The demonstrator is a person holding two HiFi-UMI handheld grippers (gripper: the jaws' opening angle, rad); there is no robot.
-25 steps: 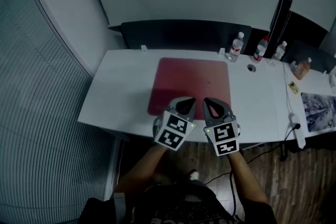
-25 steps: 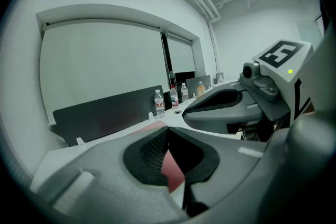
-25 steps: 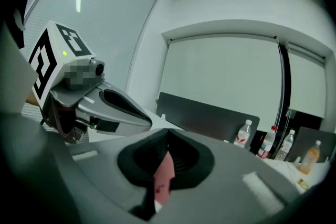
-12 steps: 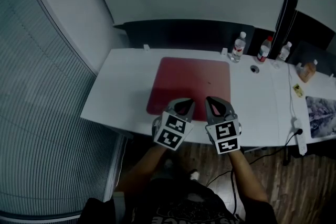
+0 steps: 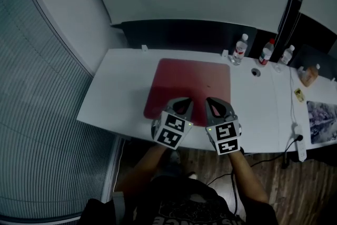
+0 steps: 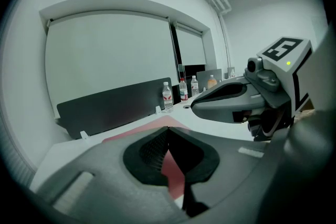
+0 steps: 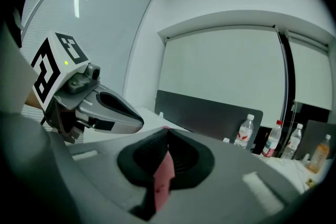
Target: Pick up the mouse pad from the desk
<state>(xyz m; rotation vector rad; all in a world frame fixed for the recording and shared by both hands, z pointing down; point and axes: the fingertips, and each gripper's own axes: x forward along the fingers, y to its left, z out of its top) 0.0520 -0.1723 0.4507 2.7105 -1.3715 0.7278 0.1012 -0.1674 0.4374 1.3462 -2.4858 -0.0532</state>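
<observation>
A dark red mouse pad lies flat on the white desk. Both grippers hover side by side over its near edge. My left gripper is shut with nothing between its fingers. My right gripper is also shut and empty. In the left gripper view the closed tips meet, with the pad showing through the hole behind them and the right gripper alongside. In the right gripper view the tips are pressed together, with the pad below and the left gripper beside.
A dark partition runs along the desk's back edge. Three water bottles stand at the back right, near a cable grommet. Farther right are an orange bottle, a printed sheet and a power strip.
Both grippers have eased slightly forward and lower over the pad's near edge. Their jaws have stayed shut.
</observation>
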